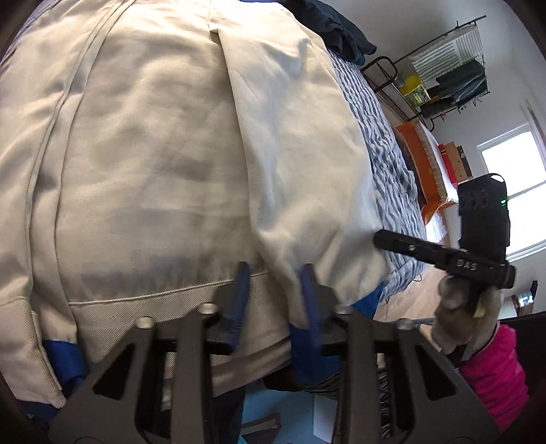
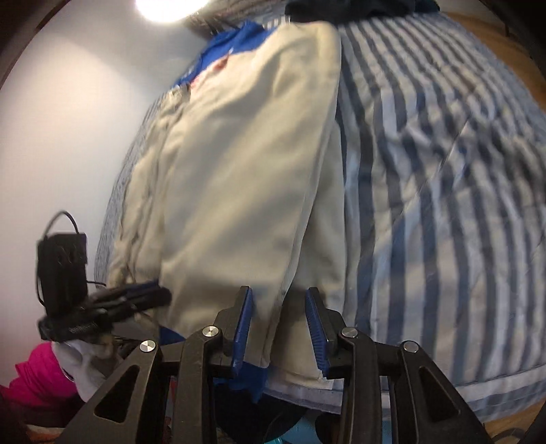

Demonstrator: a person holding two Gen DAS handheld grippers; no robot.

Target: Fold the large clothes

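A beige jacket (image 1: 170,153) with blue lining lies spread on a striped bedspread (image 1: 385,147). My left gripper (image 1: 274,283) hangs over the jacket's near hem, its blue pads apart with the hem fabric between them, not visibly squeezed. My right gripper (image 2: 279,307) stands at the right edge of the jacket (image 2: 239,170), jaws apart, a beige fold lying between the pads. The left wrist view shows the right gripper (image 1: 385,239) side on at the jacket's right corner. The left gripper (image 2: 153,290) shows blurred at the jacket's left edge in the right wrist view.
Dark clothes (image 1: 341,30) are heaped at the bed's far end. Beyond the bed stand a clothes rack (image 1: 454,68), an orange box (image 1: 419,153) and a window (image 1: 512,184). A person's gloved hand (image 1: 457,307) and pink sleeve (image 1: 494,375) hold the right gripper. The striped bedspread (image 2: 443,205) lies bare to the right.
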